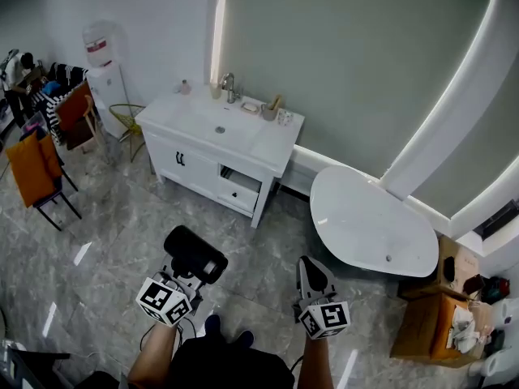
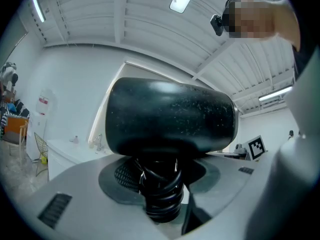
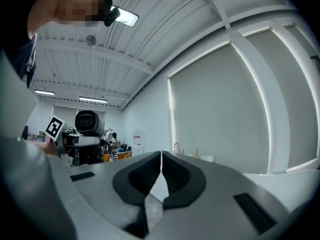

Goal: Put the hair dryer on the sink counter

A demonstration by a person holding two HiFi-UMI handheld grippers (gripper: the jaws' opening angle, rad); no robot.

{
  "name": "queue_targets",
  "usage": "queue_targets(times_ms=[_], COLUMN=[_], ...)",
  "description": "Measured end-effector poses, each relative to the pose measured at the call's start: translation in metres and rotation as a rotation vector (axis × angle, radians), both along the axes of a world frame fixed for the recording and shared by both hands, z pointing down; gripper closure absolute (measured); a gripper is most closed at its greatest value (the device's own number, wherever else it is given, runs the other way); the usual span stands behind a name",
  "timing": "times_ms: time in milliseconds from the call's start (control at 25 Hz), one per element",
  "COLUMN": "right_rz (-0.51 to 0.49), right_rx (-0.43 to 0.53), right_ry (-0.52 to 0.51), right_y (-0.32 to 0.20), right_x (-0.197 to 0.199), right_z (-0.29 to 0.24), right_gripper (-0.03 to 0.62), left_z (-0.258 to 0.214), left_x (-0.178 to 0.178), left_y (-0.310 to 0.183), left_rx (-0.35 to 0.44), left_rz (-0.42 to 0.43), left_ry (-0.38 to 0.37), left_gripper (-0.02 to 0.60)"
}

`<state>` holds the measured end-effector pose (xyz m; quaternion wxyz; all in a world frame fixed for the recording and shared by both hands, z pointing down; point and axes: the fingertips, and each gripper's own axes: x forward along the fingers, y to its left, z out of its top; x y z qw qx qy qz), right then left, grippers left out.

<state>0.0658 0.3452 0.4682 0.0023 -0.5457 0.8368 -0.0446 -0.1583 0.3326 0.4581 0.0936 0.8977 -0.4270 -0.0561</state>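
Observation:
In the head view, a black hair dryer [image 1: 195, 254] is held low over the marble floor, well short of the white sink counter [image 1: 268, 140]. My left gripper [image 1: 186, 274] is shut on its handle. The left gripper view shows the dryer's barrel [image 2: 170, 116] lying crosswise above the jaws, with the cord-wrapped handle [image 2: 160, 196] clamped between them. My right gripper [image 1: 309, 266] hangs beside it to the right, shut and empty. In the right gripper view its jaws [image 3: 161, 155] meet, and the hair dryer [image 3: 89, 123] shows off to the left.
The counter carries a faucet [image 1: 229, 86] and small items by the wall; one drawer [image 1: 240, 186] is pulled out. A white bathtub [image 1: 369, 221] lies at right with a wooden stand [image 1: 438, 318] beyond. A water dispenser [image 1: 104, 71] and orange chairs [image 1: 32, 168] stand at left.

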Motion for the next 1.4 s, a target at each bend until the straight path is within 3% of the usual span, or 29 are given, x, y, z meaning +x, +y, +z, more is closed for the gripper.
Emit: queue_targets(times_ms=[560, 1400], right_rz=[0.013, 0.121], right_rx=[-0.02, -0.042], right_ry=[-0.023, -0.031], right_y=[-0.015, -0.038], right_x=[-0.016, -0.045], right_z=[0.003, 0.011], right_gripper=[0.563, 0.563], left_z=[-0.004, 0.005], left_x=[-0.023, -0.059], left_y=[-0.01, -0.051], left_rx=[0.017, 0.031], left_rz=[-0.012, 0.062], left_ry=[-0.017, -0.012], left_gripper=[0.367, 0.367])
